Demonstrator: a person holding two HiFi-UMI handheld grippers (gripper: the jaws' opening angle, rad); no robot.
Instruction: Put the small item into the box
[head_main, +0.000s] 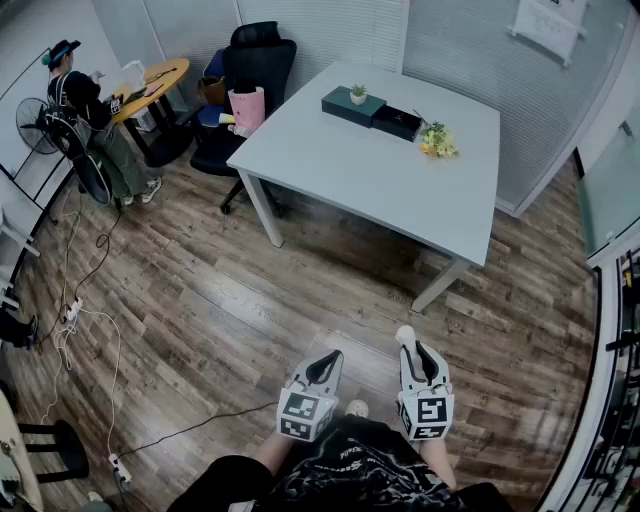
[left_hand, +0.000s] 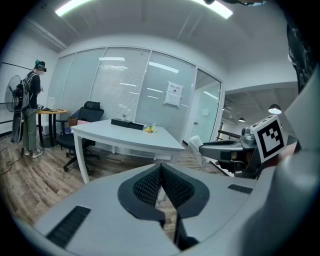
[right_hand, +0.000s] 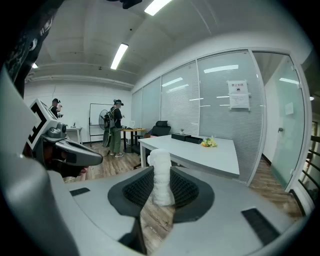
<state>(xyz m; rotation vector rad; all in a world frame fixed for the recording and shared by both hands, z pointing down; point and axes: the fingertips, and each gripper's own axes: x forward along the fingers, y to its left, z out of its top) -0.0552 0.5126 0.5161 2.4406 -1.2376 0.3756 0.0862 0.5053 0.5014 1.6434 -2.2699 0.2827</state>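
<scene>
My right gripper (head_main: 411, 347) clamps an upright white roll (right_hand: 161, 176); my left gripper (head_main: 328, 362) is together, empty. The black box (head_main: 397, 122), on the desk's (head_main: 380, 185) far side, lies well ahead, nearer my right.

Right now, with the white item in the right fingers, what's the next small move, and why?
Probably step forward toward the table, holding the right gripper closed on the white item: the dark box sits at the table's far side, apparently well beyond reach from here.
</scene>
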